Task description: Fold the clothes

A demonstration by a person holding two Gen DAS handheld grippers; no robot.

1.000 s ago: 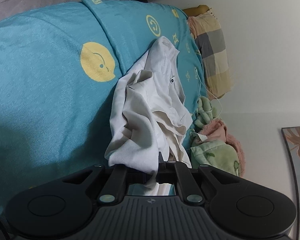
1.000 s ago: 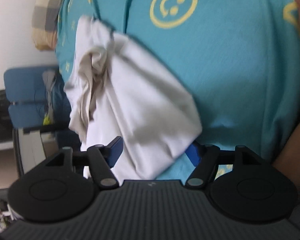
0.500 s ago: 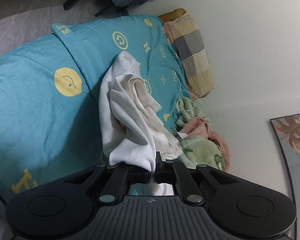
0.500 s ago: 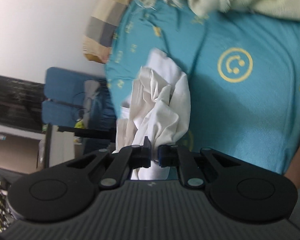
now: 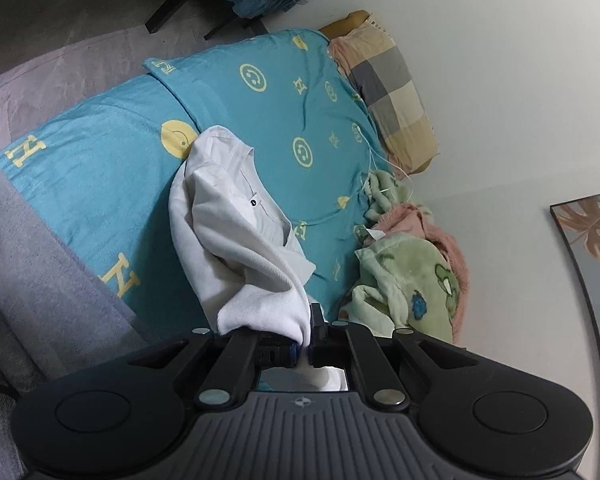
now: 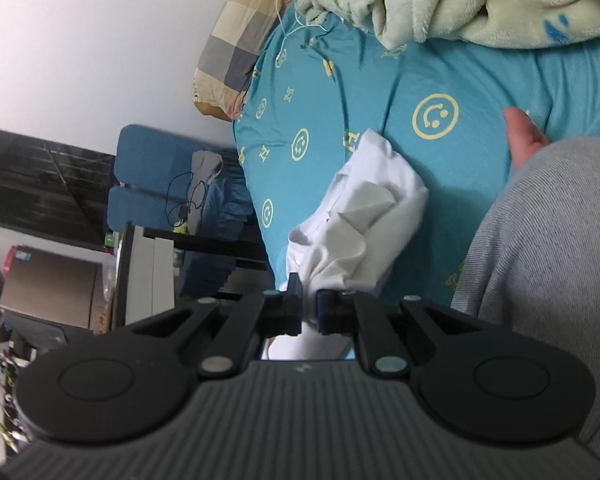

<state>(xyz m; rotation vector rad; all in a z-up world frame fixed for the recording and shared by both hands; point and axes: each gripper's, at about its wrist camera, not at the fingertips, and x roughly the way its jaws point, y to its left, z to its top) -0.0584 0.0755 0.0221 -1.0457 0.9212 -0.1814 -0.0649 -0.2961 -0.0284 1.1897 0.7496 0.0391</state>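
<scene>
Currently you hold the shirt (image 5: 236,240) off the bed (image 5: 100,184) with both tools, and the main risk is slippage: each grip takes only a small bunch of cloth at an edge, and the rest hangs crumpled ahead of the fingers. If you pull the tools apart sharply, the fabric may slide out of one pinch and drop in a heap. A second risk is a false fold, since layers are twisted over one another around the collar and its dark button (image 5: 253,201); laid down as it hangs, the creases would be trapped.

Left tool (image 5: 305,344): jaws nearly together, clamped on white cloth that passes between them. Right tool (image 6: 309,312): jaws close, with a narrow gap filled by cloth, gripping the shirt (image 6: 364,216) likewise. The garment extends forward from both tools, its far end touching the bed cover.
</scene>
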